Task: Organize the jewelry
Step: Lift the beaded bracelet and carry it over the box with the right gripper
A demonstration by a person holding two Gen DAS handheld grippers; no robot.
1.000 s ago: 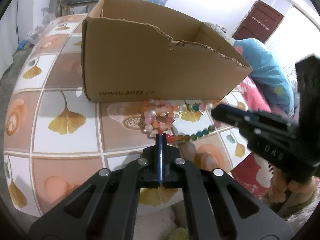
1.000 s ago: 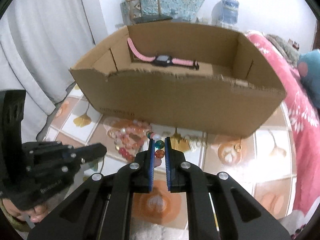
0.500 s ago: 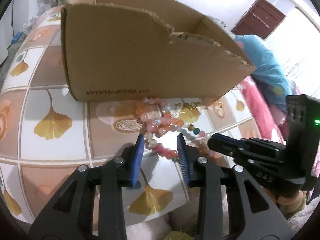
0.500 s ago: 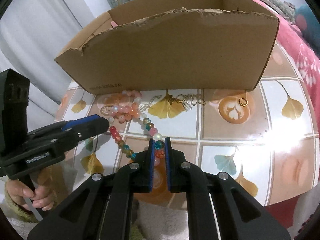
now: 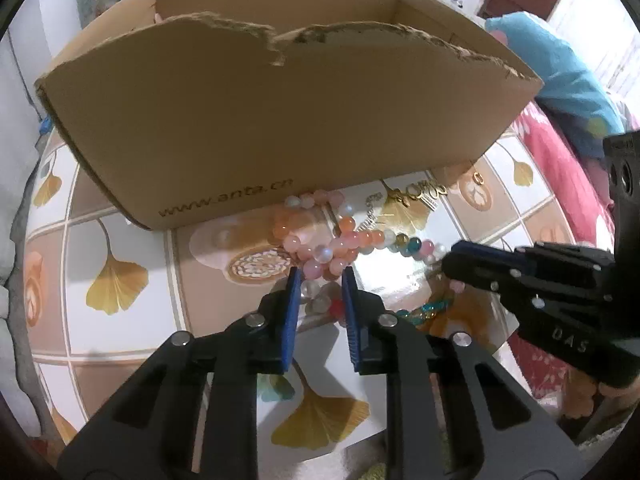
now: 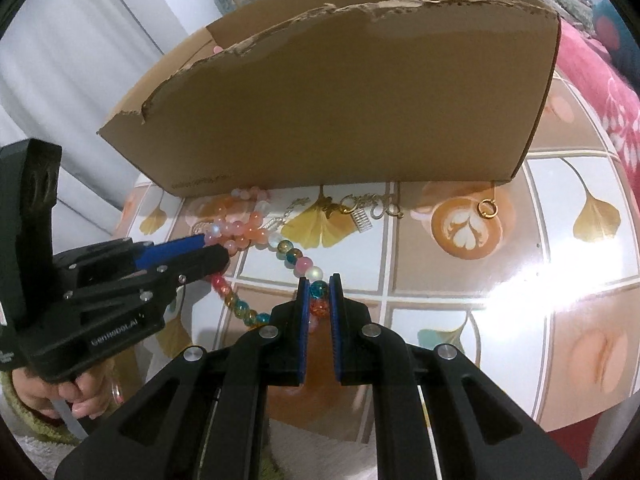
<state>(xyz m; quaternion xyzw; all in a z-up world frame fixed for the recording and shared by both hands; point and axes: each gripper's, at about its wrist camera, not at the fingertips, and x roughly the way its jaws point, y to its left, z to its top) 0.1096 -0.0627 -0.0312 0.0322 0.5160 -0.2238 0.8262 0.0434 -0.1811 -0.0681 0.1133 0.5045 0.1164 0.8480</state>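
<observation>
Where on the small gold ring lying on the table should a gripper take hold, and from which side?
Judging by its pose, grip the gold ring across its thin band from straight above. It lies flat on the table, apart from the other jewelry, so the pads could probably straddle it freely.

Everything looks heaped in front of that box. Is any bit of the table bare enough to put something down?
Yes: the tiles right of the gold ring, toward the table edge, are bare. So is the near edge left of the left gripper. It is crowded along the cardboard box front: bead strand, gold trinkets, right gripper.
</observation>
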